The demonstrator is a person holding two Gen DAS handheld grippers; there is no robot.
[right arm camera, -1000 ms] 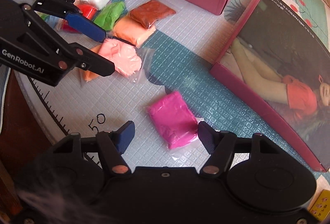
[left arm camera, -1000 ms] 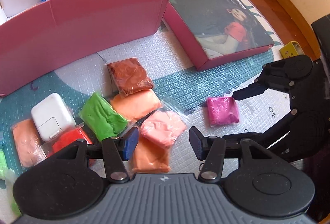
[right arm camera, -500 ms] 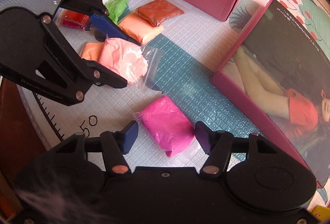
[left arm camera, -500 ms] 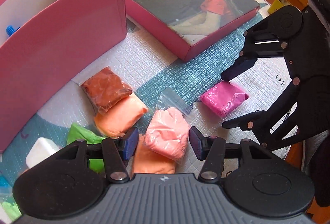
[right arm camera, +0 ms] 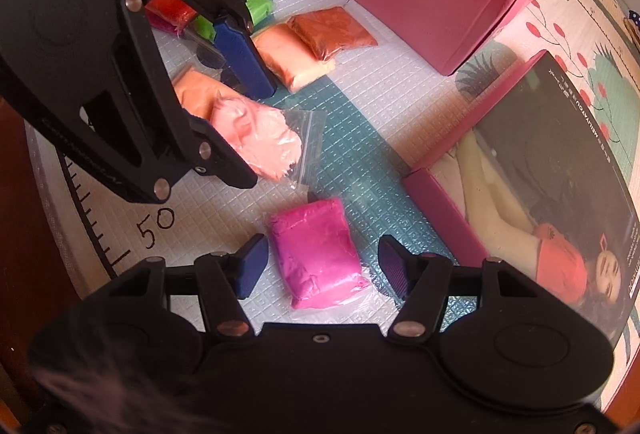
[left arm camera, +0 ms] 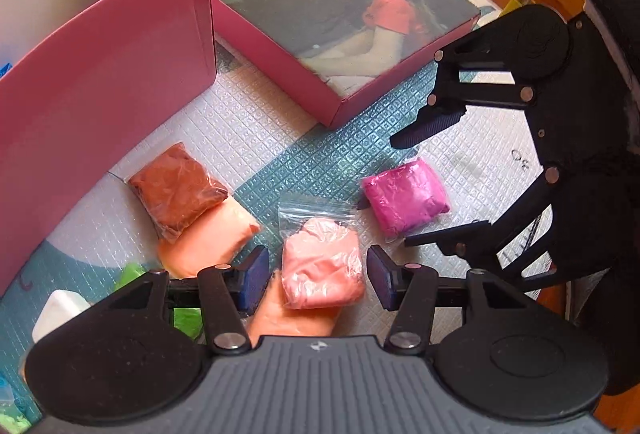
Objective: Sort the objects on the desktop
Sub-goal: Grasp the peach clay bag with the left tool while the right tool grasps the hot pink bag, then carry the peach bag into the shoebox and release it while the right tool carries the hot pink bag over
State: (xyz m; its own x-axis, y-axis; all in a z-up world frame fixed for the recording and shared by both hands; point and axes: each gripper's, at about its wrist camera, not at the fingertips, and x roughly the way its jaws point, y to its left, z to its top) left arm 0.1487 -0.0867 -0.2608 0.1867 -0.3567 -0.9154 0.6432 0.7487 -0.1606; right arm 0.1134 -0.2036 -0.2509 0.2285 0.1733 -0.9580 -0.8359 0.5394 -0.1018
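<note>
Bagged clay lumps lie on the play mat. My left gripper (left arm camera: 318, 276) is open, its fingers either side of a light pink clay bag (left arm camera: 322, 264), which rests on an orange bag (left arm camera: 296, 318). My right gripper (right arm camera: 320, 264) is open around a magenta clay bag (right arm camera: 316, 252), also seen in the left wrist view (left arm camera: 406, 196). A brown bag (left arm camera: 176, 190) and a peach bag (left arm camera: 208, 238) lie by the open pink box (left arm camera: 100, 74). The left gripper also shows in the right wrist view (right arm camera: 252, 130), straddling the light pink bag (right arm camera: 260, 138).
The pink box lid (left arm camera: 344, 30) with a girl's picture lies right of the box. A white charger (left arm camera: 56, 312), green clay (left arm camera: 130, 272) and red clay (right arm camera: 168, 8) lie to the left. A yellow block (left arm camera: 518, 2) sits at the mat's far edge.
Both grippers have moved down and closer to their bags: the left over the light pink bag, the right over the magenta one. Both stay open. The bags have not moved.
</note>
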